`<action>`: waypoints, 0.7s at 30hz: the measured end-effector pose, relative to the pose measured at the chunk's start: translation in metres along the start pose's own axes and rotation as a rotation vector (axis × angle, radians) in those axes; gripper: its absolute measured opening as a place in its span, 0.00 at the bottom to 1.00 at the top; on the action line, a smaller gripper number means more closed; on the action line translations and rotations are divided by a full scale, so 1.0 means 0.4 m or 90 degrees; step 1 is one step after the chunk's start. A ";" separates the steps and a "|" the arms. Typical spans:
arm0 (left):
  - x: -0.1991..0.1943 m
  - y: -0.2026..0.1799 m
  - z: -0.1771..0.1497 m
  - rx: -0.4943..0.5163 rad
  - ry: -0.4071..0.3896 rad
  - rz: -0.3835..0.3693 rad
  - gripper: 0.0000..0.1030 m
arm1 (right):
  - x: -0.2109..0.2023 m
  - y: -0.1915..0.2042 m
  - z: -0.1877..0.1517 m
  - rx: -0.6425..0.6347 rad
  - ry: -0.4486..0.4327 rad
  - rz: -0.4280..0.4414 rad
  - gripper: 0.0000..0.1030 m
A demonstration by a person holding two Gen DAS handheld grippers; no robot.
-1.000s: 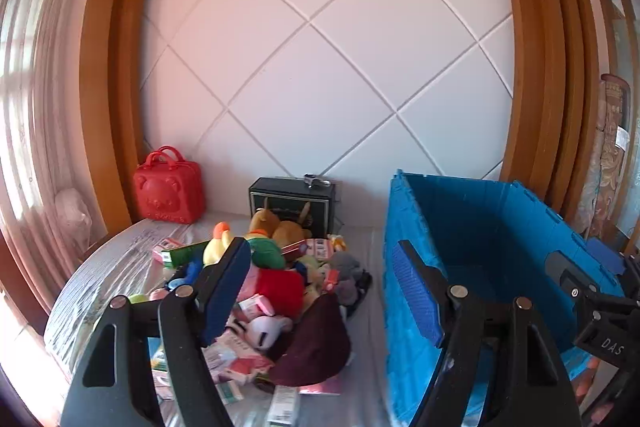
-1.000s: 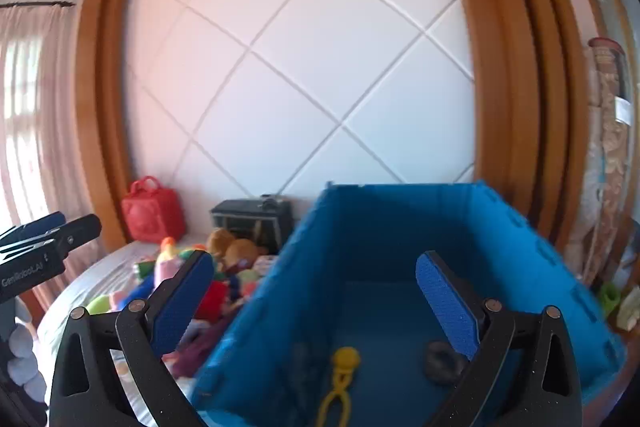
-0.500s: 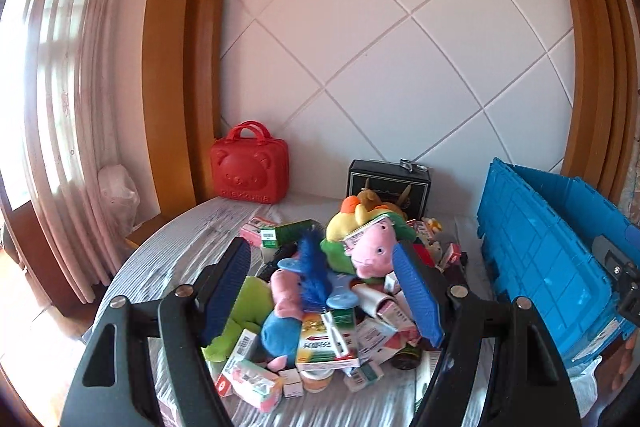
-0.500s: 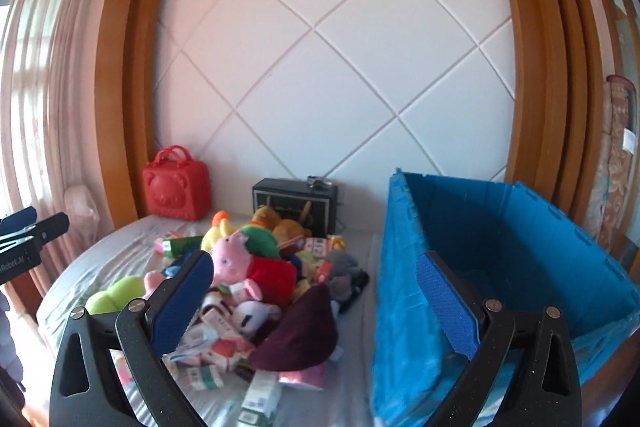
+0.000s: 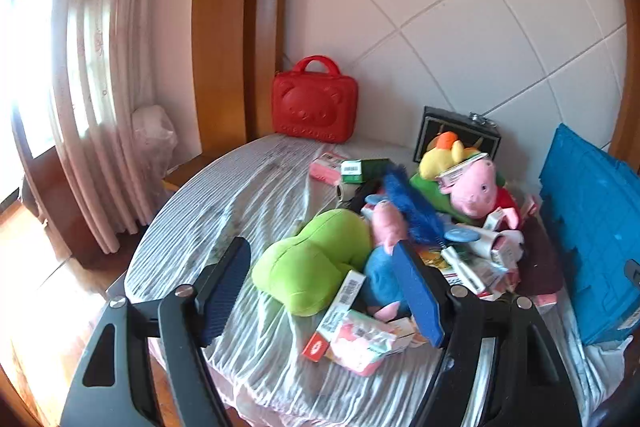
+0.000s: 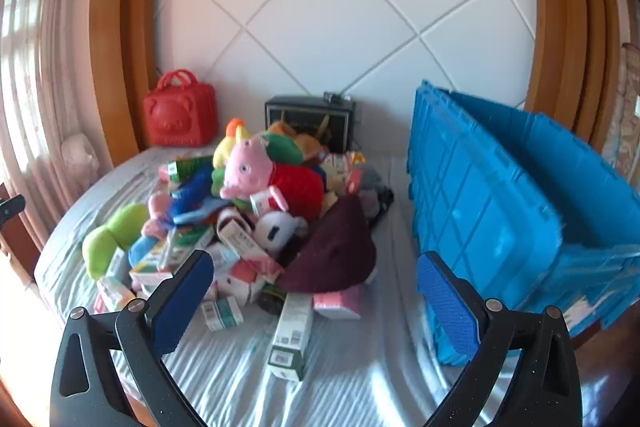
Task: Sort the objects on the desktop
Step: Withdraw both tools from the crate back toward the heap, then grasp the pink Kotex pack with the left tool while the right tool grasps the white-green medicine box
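Note:
A heap of plush toys and small cartons lies on a round table with a striped grey cloth (image 5: 248, 203). In the left wrist view my left gripper (image 5: 324, 283) hangs open just short of a lime green plush (image 5: 312, 263), with a blue and pink plush (image 5: 392, 235) and a pink pig plush (image 5: 476, 187) beyond it. In the right wrist view my right gripper (image 6: 312, 287) is open and empty above the near cloth. In front of it lie a dark maroon cap (image 6: 332, 255) and a long white and green carton (image 6: 292, 335). The pink pig plush (image 6: 248, 167) tops the heap.
A big blue crate (image 6: 500, 211) stands open on the table's right side, also seen as the blue crate (image 5: 592, 235). A red bear-face case (image 5: 314, 103) and a black box (image 6: 310, 115) stand against the quilted wall. Curtains (image 5: 92, 87) and wooden floor lie left of the table.
Both views have swung left and dipped: the crate slid to the right edge and the toy heap came closer. Both grippers stayed open.

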State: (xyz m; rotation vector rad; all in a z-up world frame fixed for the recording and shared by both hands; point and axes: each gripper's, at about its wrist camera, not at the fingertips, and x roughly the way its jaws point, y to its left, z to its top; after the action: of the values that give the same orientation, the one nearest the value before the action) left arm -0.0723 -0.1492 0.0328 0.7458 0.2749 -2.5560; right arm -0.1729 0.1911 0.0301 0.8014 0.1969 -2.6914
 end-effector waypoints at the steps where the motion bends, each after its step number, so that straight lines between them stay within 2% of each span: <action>1: 0.013 0.013 -0.008 -0.002 0.016 0.012 0.71 | 0.026 -0.003 -0.010 0.005 0.017 0.005 1.00; 7: 0.085 0.055 -0.067 -0.014 0.086 0.045 0.71 | 0.149 -0.008 -0.065 0.018 0.095 0.026 1.00; 10: 0.118 0.033 -0.107 -0.015 0.118 0.022 0.71 | 0.201 -0.006 -0.092 0.004 0.129 0.039 1.00; 17: 0.239 -0.090 -0.242 0.058 0.204 -0.015 0.71 | 0.293 -0.036 -0.167 0.025 0.208 0.064 1.00; 21: 0.280 -0.120 -0.291 0.076 0.228 -0.052 0.71 | 0.323 -0.057 -0.201 0.031 0.235 0.067 1.00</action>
State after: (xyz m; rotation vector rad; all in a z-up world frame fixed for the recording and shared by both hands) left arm -0.1257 -0.1129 -0.1228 1.2651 0.2717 -2.5187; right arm -0.2421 0.1958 -0.1071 1.2837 0.1680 -2.4386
